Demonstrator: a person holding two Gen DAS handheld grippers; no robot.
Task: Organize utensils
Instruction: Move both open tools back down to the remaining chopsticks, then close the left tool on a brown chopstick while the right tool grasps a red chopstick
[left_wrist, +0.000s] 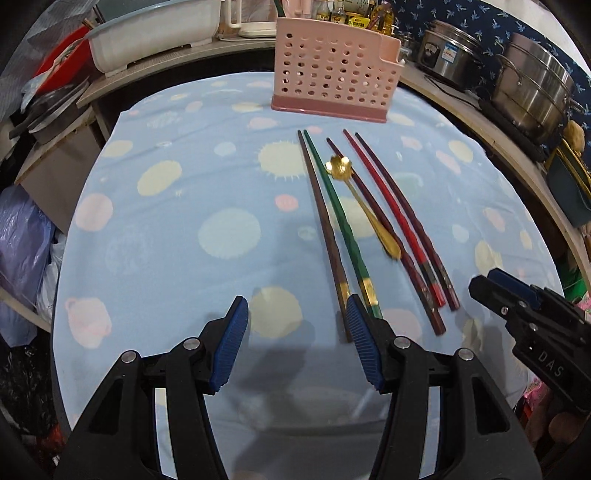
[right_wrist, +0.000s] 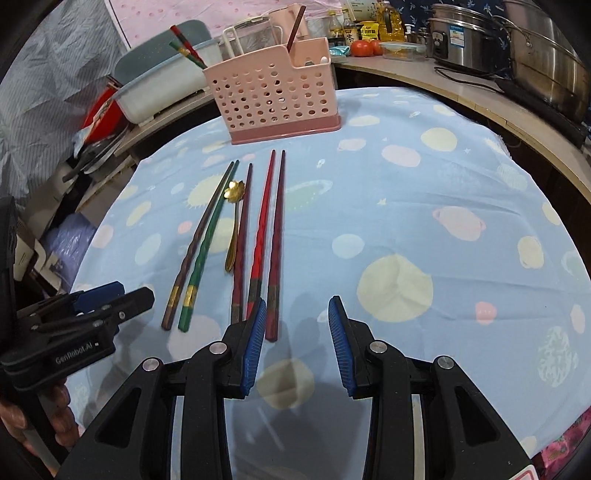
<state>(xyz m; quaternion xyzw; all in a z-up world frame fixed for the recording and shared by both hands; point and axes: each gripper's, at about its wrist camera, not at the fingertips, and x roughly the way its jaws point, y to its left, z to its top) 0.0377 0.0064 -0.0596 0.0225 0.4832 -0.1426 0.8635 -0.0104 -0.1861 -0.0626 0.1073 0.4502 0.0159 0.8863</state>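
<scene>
Several chopsticks lie side by side on the blue spotted cloth: a brown one (left_wrist: 321, 225), a green one (left_wrist: 338, 218), a dark red one (left_wrist: 384, 236), a red one (left_wrist: 395, 218) and another dark one (left_wrist: 406, 218). A gold flower-shaped spoon (left_wrist: 364, 206) lies among them. They also show in the right wrist view, green chopstick (right_wrist: 207, 240), red chopstick (right_wrist: 263, 221), spoon (right_wrist: 233, 221). A pink perforated holder (left_wrist: 332, 74) (right_wrist: 273, 99) stands behind them. My left gripper (left_wrist: 297, 317) is open, empty, near the handle ends. My right gripper (right_wrist: 297, 317) is open, empty, just right of them.
Steel pots (left_wrist: 532, 88) stand on the counter at right. A pale tub (left_wrist: 151, 37) and red items sit at the back left. Bottles and tomatoes (right_wrist: 365, 46) line the back counter. The cloth-covered table (right_wrist: 424, 206) drops off at its edges.
</scene>
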